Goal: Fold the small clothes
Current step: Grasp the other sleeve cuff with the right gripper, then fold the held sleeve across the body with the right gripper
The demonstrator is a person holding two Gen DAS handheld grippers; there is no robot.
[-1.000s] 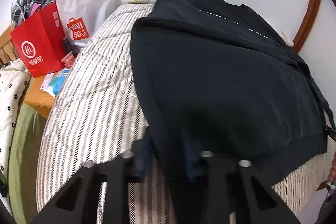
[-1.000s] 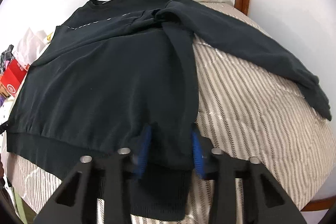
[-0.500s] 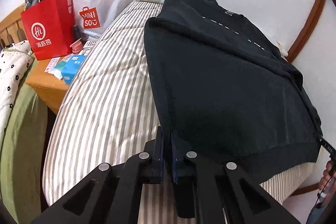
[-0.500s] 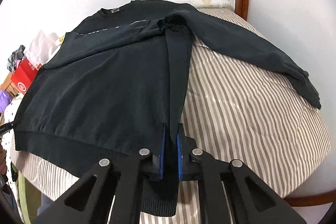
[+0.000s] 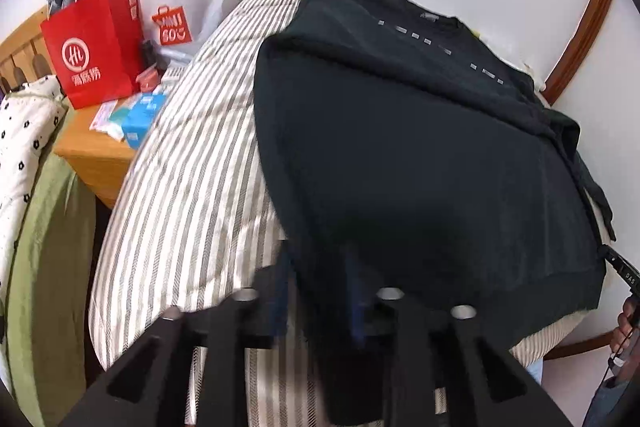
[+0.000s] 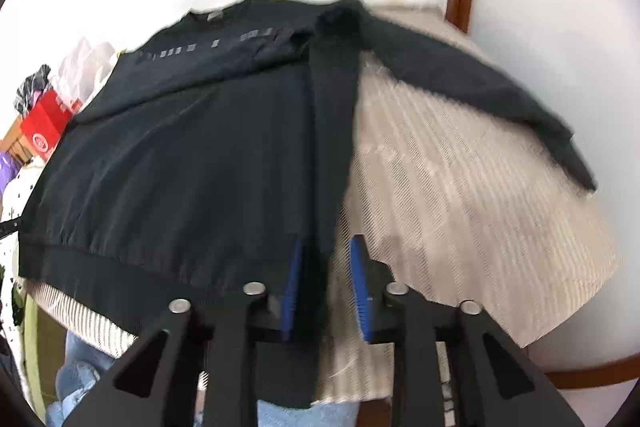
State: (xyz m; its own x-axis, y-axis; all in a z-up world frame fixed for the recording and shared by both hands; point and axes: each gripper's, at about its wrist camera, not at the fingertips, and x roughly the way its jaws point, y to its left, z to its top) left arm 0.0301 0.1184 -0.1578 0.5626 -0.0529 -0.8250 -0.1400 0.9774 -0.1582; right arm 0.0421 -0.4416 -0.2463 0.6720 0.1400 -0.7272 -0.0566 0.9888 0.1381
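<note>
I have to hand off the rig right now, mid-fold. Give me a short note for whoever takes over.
Left gripper: fingers just opened; the black sweatshirt hem corner lies between them, not pinched.
Right gripper: fingers just opened too; the other hem corner lies loosely between them.
The sweatshirt lies flat on the striped bed, hem toward you.
Done: body spread out, one side apparently folded in.
Left: the outstretched sleeve needs folding in, then fold the body.

Both wrist views look steeply down, close, sharing the sweater (image 5: pixel 420 155).
</note>
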